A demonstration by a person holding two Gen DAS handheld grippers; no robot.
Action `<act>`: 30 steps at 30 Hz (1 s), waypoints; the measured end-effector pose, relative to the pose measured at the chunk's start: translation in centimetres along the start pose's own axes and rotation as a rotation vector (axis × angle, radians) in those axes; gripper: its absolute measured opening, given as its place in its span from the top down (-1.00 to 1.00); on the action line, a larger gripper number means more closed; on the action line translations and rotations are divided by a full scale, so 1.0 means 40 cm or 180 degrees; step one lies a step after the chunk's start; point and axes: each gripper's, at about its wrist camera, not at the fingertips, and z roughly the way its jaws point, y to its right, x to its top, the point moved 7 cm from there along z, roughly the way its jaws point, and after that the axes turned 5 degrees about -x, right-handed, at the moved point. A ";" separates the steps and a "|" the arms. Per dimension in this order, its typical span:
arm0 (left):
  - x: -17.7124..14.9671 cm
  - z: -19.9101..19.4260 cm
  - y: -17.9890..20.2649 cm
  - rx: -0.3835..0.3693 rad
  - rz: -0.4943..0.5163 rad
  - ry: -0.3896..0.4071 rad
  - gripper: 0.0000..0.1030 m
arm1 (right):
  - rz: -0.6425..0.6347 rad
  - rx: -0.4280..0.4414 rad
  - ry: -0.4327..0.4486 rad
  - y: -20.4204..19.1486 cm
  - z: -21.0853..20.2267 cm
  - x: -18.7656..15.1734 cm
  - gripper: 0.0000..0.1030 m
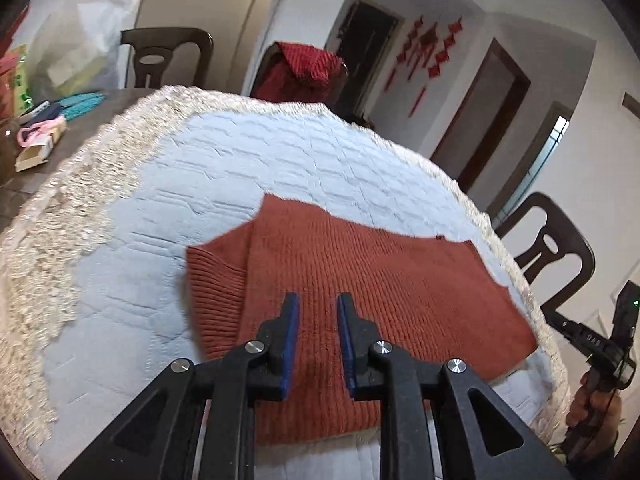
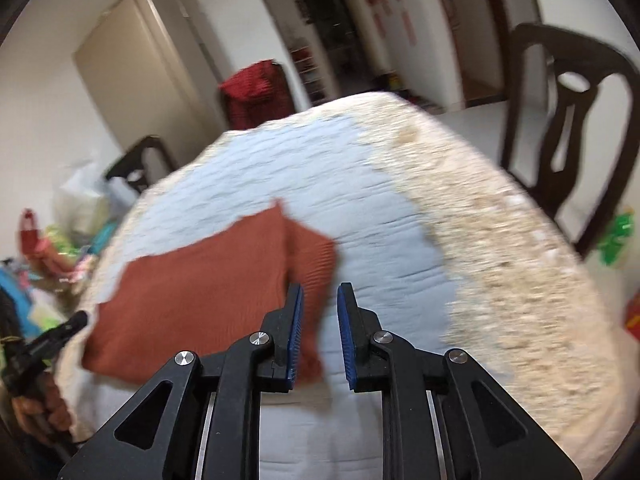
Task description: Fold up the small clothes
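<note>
The sweater (image 1: 360, 300) lies folded flat on the blue mat (image 1: 240, 168) near your edge of the surface, a ribbed cuff sticking out one side. Your left claw (image 1: 318, 344) hovers over it, jaws slightly apart, gripping nothing. Your right claw (image 2: 319, 340) hangs by the cuff side, also parted and empty, likely just let go.
</note>
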 end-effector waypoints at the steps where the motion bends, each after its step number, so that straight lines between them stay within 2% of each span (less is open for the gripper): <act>1: -0.003 0.008 -0.002 0.0008 0.0004 -0.0031 0.58 | 0.0020 -0.0041 -0.0007 0.013 -0.002 0.000 0.65; 4: -0.012 0.026 -0.013 0.0047 0.0000 -0.0087 0.58 | 0.0020 0.0052 -0.0014 0.009 -0.006 -0.003 0.65; 10: -0.036 0.041 -0.032 0.0108 -0.0006 -0.0115 0.58 | -0.0179 0.0709 -0.0160 -0.113 0.045 -0.031 0.65; 12: -0.037 0.039 -0.032 0.0113 0.0008 -0.0106 0.58 | -0.0121 0.0671 -0.0315 -0.111 0.093 -0.046 0.65; 14: -0.037 0.037 -0.033 0.0104 -0.0002 -0.0109 0.58 | 0.0069 0.0709 -0.0359 -0.080 0.126 -0.044 0.86; 15: -0.036 0.034 -0.032 0.0106 0.0006 -0.0109 0.58 | 0.0124 0.0718 -0.0365 -0.072 0.123 -0.041 0.89; 19: -0.010 0.034 -0.018 0.0155 0.0089 -0.0086 0.58 | 0.0128 0.0655 -0.0298 -0.068 0.107 -0.017 0.89; 22: 0.030 0.046 -0.011 0.0174 0.0133 0.0011 0.58 | 0.0088 0.0731 -0.0247 -0.098 0.104 0.002 0.87; 25: 0.035 0.084 -0.036 0.0302 0.0082 -0.0085 0.58 | 0.0035 0.0742 -0.0260 -0.118 0.132 0.009 0.85; 27: 0.024 0.096 -0.049 0.0329 0.0044 -0.0142 0.58 | 0.0062 0.0579 -0.0356 -0.097 0.173 0.003 0.85; 28: 0.025 0.092 -0.048 0.0339 0.0061 -0.0130 0.58 | 0.0167 0.0664 -0.0388 -0.086 0.181 0.003 0.85; 30: 0.029 0.086 -0.044 0.0397 0.0105 -0.0136 0.58 | 0.0196 0.0648 -0.0365 -0.078 0.172 0.013 0.85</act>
